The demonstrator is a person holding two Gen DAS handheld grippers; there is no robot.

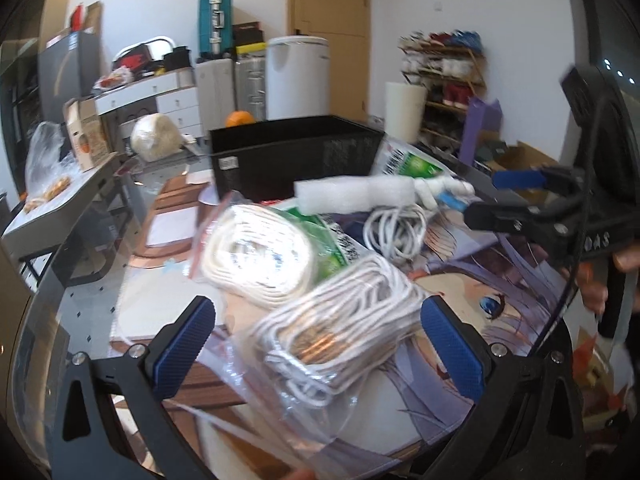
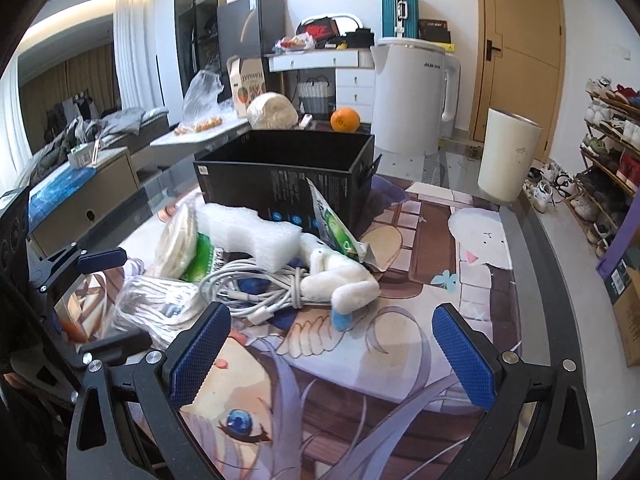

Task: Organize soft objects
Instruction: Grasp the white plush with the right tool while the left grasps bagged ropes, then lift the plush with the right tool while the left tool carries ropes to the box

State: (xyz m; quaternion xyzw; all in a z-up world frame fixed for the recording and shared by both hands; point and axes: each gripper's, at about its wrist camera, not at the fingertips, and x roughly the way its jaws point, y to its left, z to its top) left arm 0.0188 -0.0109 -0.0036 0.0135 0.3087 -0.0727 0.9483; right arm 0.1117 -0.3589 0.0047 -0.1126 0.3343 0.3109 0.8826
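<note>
The left claw (image 1: 318, 344) is spread wide, its blue textured pads either side of a clear plastic bag of coiled white cord with a copper-coloured core (image 1: 336, 320); the pads do not appear to press on it, so I judge it straddled, not gripped. The right claw (image 2: 334, 354) is likewise wide open and holds nothing, hanging over the printed cartoon mat (image 2: 400, 400) covering the glass-topped surface (image 2: 556, 280), a little short of the heap. Just beyond the left claw lies a second bag holding a flat roll of white rope (image 1: 256, 260), then a green-and-white printed packet (image 1: 332, 236), a loose bundle of white cable tied on itself (image 2: 256, 288), a white foam block with stepped edges (image 2: 252, 236) and a small white plush toy with a blue foot (image 2: 340, 280), all piled together and touching. Behind them stands an open black rectangular box (image 2: 280, 176), which looks empty from here, though its floor is partly hidden. The work seems near its start: nothing visibly packed yet. The next move probably calls for closing on the bagged cord and carrying it to the box. The bag is slick and slack, so the grip should catch the coil itself, not just film.
</note>
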